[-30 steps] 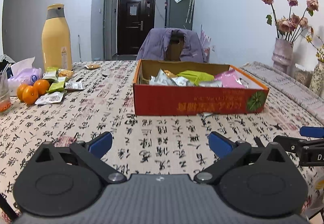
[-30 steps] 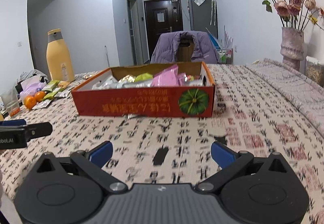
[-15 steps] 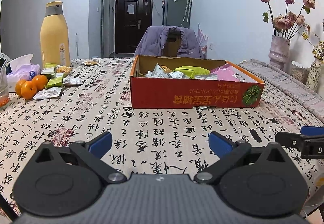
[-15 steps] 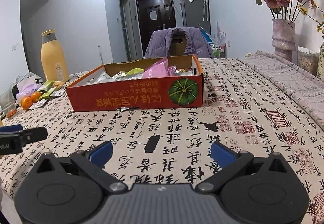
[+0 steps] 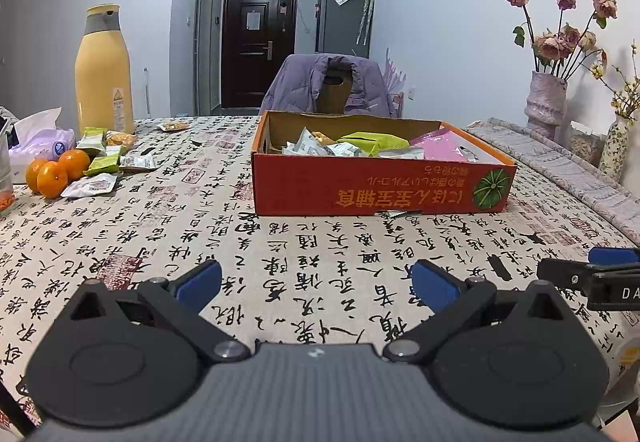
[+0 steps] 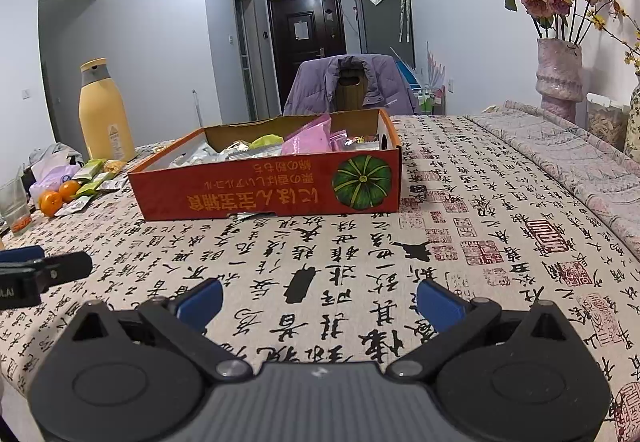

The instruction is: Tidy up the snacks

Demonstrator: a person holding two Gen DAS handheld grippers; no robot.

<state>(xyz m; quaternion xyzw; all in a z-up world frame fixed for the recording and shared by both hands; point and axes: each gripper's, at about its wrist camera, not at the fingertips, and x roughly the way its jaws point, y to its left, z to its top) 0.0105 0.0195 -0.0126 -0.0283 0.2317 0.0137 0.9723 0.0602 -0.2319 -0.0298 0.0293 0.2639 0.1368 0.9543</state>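
Observation:
A red cardboard box (image 5: 380,192) (image 6: 272,188) with a pumpkin picture sits mid-table, holding several snack packets, among them a green one (image 5: 372,142) and a pink one (image 6: 308,138). More loose snack packets (image 5: 106,166) (image 6: 94,176) lie at the far left beside the oranges. My left gripper (image 5: 316,284) hovers open over the tablecloth, well short of the box, nothing between its blue pads. My right gripper (image 6: 318,300) is open too and empty, near the table's front. Each gripper's tip shows at the edge of the other's view.
A tall yellow bottle (image 5: 105,70), three oranges (image 5: 56,172) and a tissue pack (image 5: 42,142) stand at the left. Vases of dried roses (image 5: 546,102) (image 6: 558,70) line the right wall. A chair draped with a purple jacket (image 5: 328,84) stands behind the table.
Both grippers have pulled back toward the near edge and dropped lower, so the box looks farther and flatter. Both stay open and empty.

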